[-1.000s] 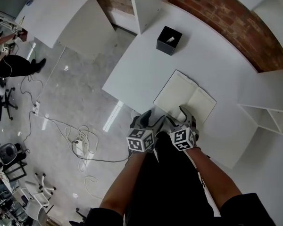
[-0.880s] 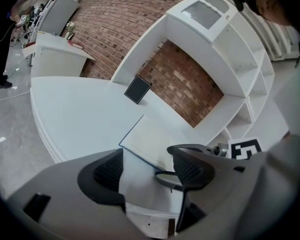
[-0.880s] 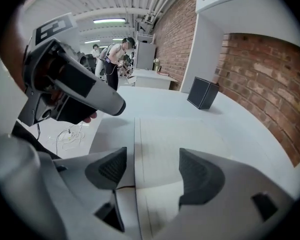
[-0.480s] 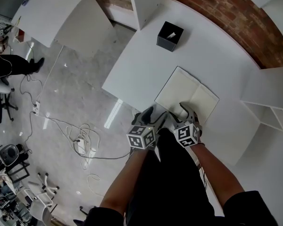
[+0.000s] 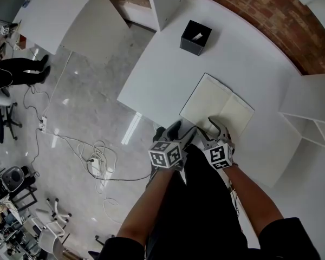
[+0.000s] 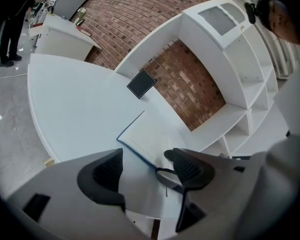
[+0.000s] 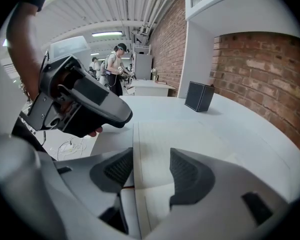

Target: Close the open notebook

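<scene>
In the head view, one open notebook (image 5: 216, 106) lies flat on the white counter (image 5: 162, 75), with one black box (image 5: 195, 37) well beyond it. My left gripper (image 5: 179, 133) and right gripper (image 5: 210, 130) are at the notebook's near edge.

In my left gripper view, my fingers (image 6: 107, 171) stand spread, holding nothing.

In my right gripper view, my fingers (image 7: 187, 176) have just been closing. They are half spread, with the notebook's left edge between them, unpinched.

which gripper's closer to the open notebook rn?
Right. The right gripper sits at the near edge of the notebook, with that edge between its jaws, which have just been closing. The left gripper hangs open beside the near left corner.
</scene>
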Tool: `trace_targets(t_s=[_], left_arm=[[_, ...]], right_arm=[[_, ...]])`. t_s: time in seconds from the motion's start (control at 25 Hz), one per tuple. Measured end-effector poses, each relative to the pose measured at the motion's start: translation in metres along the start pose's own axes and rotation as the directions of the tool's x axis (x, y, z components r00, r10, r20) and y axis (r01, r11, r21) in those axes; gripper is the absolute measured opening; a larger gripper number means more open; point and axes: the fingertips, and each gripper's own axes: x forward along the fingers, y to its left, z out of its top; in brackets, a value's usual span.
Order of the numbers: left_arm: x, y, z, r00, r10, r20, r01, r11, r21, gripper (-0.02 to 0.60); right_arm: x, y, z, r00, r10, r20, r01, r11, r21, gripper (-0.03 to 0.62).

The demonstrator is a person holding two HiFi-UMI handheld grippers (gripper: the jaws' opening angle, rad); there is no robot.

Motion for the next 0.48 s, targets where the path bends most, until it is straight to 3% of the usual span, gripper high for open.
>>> trace_targets(t_s=[0.48], left_arm=[[0.017,-0.005,-0.003,1.0,-0.02,0.014,0.022,0.992,-0.128,0.298]], right_arm=[[-0.004,0.002,-0.003,0.997,0.02,0.072,-0.022,0.999,0.026,0.222]])
